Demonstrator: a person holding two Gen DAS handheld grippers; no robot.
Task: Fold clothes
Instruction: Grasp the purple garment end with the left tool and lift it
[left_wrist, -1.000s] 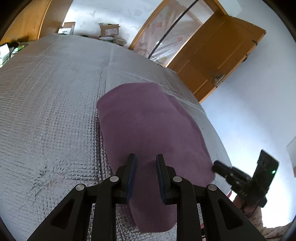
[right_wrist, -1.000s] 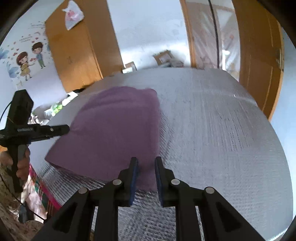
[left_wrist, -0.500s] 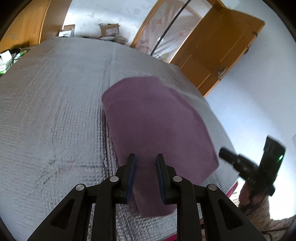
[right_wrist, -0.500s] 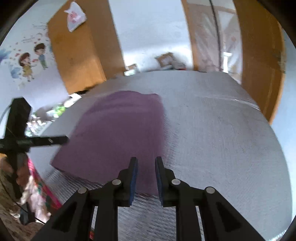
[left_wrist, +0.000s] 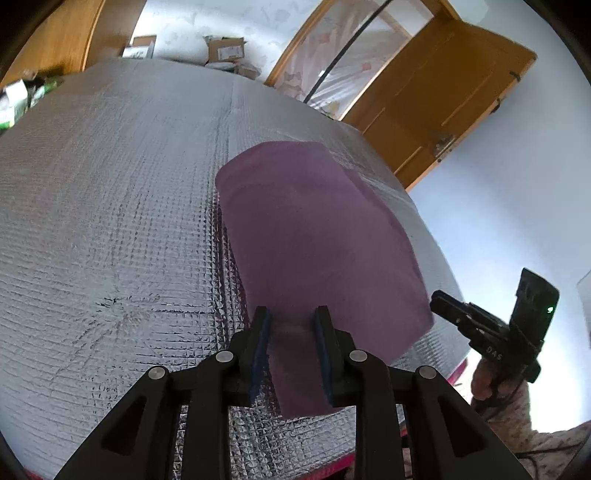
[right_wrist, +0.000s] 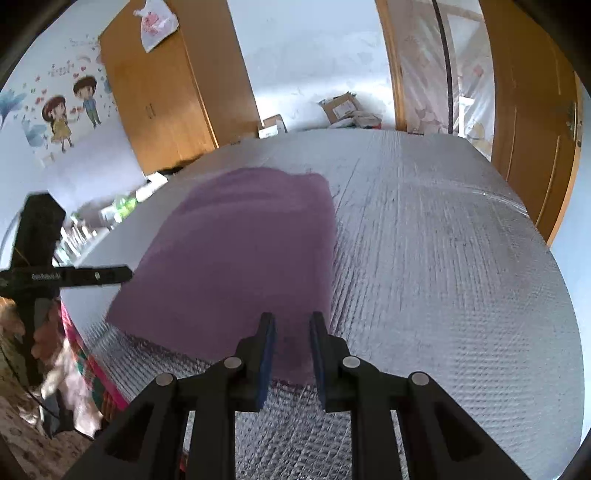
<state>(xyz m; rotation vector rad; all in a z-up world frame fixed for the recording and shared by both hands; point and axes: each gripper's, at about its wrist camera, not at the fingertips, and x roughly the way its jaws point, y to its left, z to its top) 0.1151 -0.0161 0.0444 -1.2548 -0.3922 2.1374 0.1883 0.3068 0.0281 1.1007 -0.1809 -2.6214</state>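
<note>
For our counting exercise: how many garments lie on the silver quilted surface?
1: a purple garment spread near the surface's front edge, its near edge between both grippers' fingers. More layers may be folded under it, hidden.

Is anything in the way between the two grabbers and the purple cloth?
Nothing visible is. The purple cloth already lies between the fingers of the left gripper and the right gripper, one near corner in each. The left jaws have just been opening. Only the silver mat lies around it.
</note>
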